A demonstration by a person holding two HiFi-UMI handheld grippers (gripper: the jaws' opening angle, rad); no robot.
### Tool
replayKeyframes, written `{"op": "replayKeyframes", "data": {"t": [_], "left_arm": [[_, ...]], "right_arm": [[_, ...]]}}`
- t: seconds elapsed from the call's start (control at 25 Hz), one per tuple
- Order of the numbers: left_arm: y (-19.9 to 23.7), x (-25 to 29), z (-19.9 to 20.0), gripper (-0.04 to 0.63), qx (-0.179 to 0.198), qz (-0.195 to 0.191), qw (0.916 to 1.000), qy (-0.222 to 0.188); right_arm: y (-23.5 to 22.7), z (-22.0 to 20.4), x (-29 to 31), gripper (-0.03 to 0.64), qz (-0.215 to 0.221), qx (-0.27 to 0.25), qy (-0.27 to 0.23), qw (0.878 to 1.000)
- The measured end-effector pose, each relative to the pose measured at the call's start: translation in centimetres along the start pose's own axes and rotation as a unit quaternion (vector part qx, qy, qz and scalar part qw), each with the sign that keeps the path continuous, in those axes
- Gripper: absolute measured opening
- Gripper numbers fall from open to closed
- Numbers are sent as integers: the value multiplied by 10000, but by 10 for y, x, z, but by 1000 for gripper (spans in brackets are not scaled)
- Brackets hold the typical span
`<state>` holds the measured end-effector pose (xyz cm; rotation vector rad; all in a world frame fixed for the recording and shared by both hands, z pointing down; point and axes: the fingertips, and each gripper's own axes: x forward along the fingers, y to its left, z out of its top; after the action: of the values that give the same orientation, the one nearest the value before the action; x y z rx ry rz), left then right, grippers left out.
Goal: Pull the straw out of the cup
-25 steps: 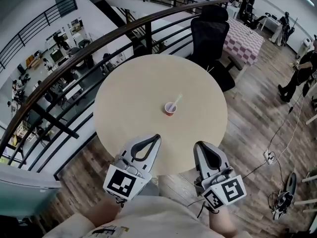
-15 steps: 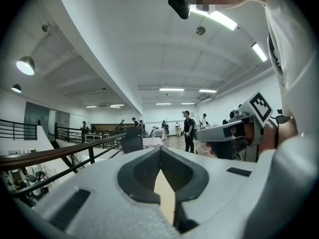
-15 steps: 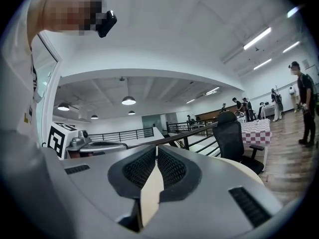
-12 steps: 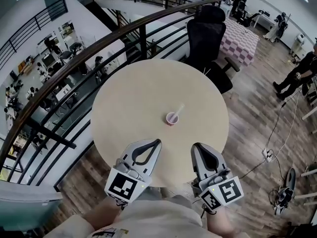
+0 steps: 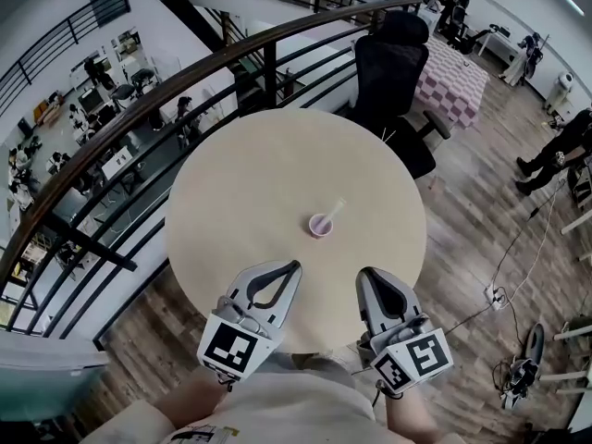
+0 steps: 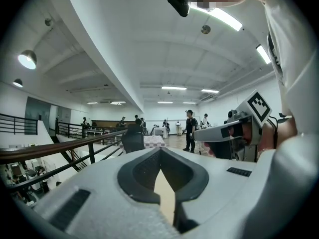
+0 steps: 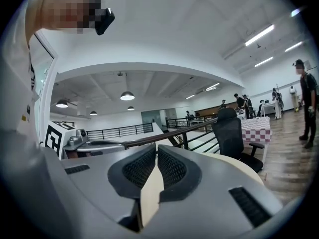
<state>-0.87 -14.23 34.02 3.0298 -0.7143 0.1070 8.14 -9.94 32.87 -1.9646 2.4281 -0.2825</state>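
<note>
The cup [image 5: 320,225] with its straw [image 5: 335,210] now sits nearer both grippers than a second ago, on the round table [image 5: 250,174], ahead and apart. The straw seems to lean right. The left gripper [image 5: 295,265] and right gripper [image 5: 364,274] have their jaws together, empty.

Place: open-plan lab or office hall, seen from a mezzanine.
Edge: dark railing [image 5: 199,66] curving across the upper left, with desks [image 5: 116,163] and people on a lower floor beyond it.
Furniture: round table [image 5: 250,183] at centre, black office chair [image 5: 393,63] above it, checked table [image 5: 453,74] at upper right.
Floor: wood planks [image 5: 462,211], with cables [image 5: 518,248] trailing at right.
Ceiling: strip lights [image 6: 173,87], in the left gripper view.
</note>
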Motion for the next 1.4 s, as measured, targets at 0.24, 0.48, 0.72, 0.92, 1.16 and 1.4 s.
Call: {"op": "replayKeyframes", "data": {"t": [0.24, 0.48, 0.72, 0.92, 1.16, 1.4], "left_arm": [[2, 2, -12, 14, -154, 349, 9991, 160], [-3, 16, -9, 14, -78, 430, 9989, 197], [-9, 31, -7, 14, 52, 412, 9989, 227], [-3, 60, 0, 14, 403, 390, 9983, 140], [16, 85, -14, 14, 641, 499, 9961, 334], [38, 117, -25, 14, 563, 564, 9960, 394]], "right_arm": [[-20, -6, 3, 29, 46, 99, 66, 9999], [-39, -9, 10, 29, 62, -103, 185, 9998], [-49, -13, 17, 32, 124, -170, 268, 9994], [-68, -14, 32, 118, 160, -141, 313, 9993], [-94, -23, 61, 133, 28, -244, 322, 9992], [-124, -48, 114, 166, 155, -69, 586, 9981]]}}
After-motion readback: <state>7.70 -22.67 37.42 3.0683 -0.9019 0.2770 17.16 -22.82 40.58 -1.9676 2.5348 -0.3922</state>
